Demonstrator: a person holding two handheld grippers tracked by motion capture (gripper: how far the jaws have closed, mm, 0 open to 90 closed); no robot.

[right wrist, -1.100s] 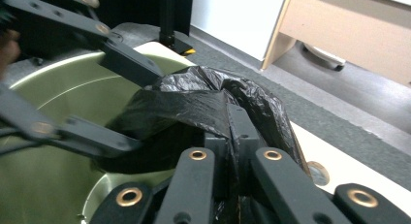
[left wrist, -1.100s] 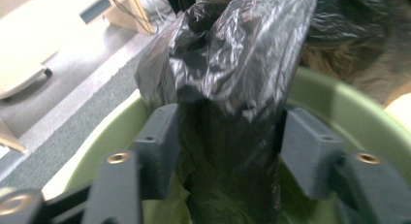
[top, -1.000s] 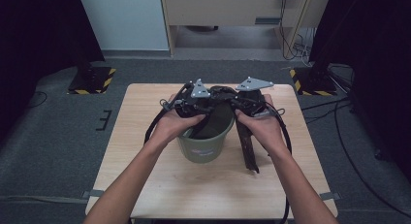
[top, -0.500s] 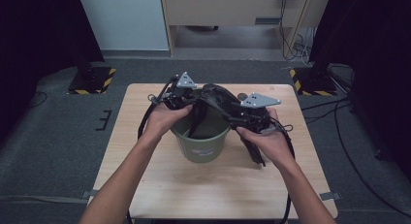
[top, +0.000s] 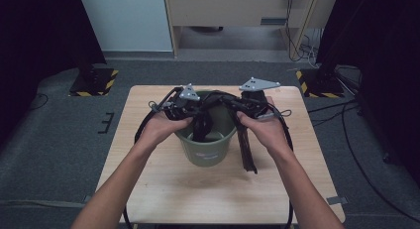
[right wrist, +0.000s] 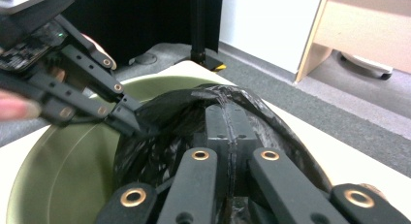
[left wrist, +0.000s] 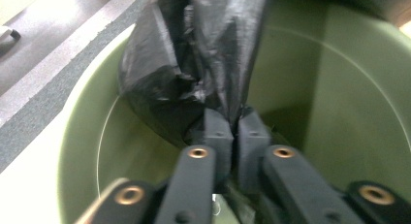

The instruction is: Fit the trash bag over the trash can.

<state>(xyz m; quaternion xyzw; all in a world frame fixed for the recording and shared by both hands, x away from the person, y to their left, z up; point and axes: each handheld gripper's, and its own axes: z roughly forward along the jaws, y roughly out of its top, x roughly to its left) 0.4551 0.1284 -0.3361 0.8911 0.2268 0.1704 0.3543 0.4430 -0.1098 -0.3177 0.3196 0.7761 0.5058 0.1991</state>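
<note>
Beyond the jaws, past the far edge of the light wooden table [top: 163, 189], grey carpet floor [top: 59, 154] spreads out on every side. Straight ahead of the jaws stands a pale wooden cabinet [top: 237, 11] with an open gap beneath it, and beside it a white wall panel [top: 126, 18]. To either side of the jaws hang dark curtains [top: 29, 35], each with a stand foot marked in yellow-and-black hazard tape [top: 94, 83] at its base. Black cables [top: 346, 120] trail over the carpet off to the right of the jaws. The light is even and dim.
</note>
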